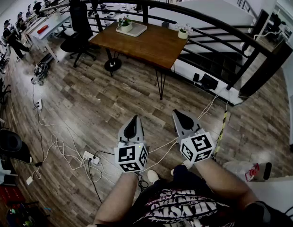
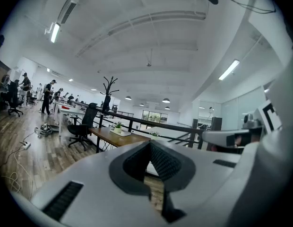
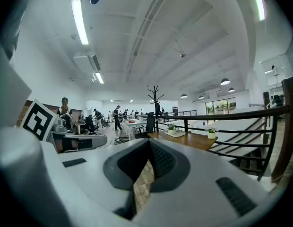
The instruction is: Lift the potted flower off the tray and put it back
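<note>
Left claw (image 1: 132, 125) is pinched fully shut with nothing in it, and right claw (image 1: 183, 118) beside it looks the same, tips together and empty. Both are held almost level out in front of the person, well short of the wooden table (image 1: 153, 48).

The potted flower (image 1: 126, 25) sits at the far-left end of that table on a pale tray (image 1: 138, 30), upright and untouched, so the lift has not begun. A second small pot (image 1: 183, 32) stands at the table's far-right edge, off the tray; that one is not the target.

On looks: a small white rounded pot with a tuft of green leaves on top. From back here the blooms are too small to make out.

As for handling, I'd expect it to be light and stiff in the pot. The wall is probably smooth, so it could slip, and the plant on top is soft and easily crushed. Best bet is to open the jaws wide, take the pot by its sides just under the rim, clear of the leaves, and keep it upright on the way up and back down onto the tray
</note>
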Available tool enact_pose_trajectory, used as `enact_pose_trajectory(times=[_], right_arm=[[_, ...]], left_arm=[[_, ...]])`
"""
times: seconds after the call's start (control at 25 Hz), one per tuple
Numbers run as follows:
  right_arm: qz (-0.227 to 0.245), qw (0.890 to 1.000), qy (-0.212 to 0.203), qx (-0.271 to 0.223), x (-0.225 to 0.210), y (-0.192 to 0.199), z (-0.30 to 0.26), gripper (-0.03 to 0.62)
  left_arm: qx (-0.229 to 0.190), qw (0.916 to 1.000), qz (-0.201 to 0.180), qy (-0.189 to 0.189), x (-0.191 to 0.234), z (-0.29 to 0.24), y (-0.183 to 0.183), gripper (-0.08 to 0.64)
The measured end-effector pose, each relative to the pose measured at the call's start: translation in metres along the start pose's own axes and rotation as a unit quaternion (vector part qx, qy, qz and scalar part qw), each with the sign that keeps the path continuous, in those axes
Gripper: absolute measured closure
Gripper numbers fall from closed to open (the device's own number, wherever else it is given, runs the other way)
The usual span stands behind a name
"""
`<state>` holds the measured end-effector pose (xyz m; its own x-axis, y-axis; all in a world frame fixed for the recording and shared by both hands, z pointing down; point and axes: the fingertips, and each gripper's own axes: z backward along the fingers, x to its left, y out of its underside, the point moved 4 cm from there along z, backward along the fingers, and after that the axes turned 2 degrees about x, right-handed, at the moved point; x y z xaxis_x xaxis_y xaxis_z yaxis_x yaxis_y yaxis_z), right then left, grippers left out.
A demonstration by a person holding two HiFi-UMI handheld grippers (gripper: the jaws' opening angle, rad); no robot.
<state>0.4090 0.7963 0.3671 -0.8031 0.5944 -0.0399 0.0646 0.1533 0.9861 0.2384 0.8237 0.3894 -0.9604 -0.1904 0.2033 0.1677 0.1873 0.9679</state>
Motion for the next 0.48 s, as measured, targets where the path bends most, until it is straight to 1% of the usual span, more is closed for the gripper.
enact_pose_trajectory(times=[0.2, 0.48], right_arm=[[-0.001, 1.000, -0.002, 0.003, 0.005, 0.001, -0.006, 0.601], [-0.003, 1.000, -0.006, 0.004, 0.010, -0.001, -0.017, 0.601]], left_arm=[[-0.001, 1.0000, -0.004, 0.001, 0.008, 0.000, -0.003, 0.551], [-0.001, 0.9999, 0.000, -0.013, 0.036, 0.004, -0.008, 0.551]])
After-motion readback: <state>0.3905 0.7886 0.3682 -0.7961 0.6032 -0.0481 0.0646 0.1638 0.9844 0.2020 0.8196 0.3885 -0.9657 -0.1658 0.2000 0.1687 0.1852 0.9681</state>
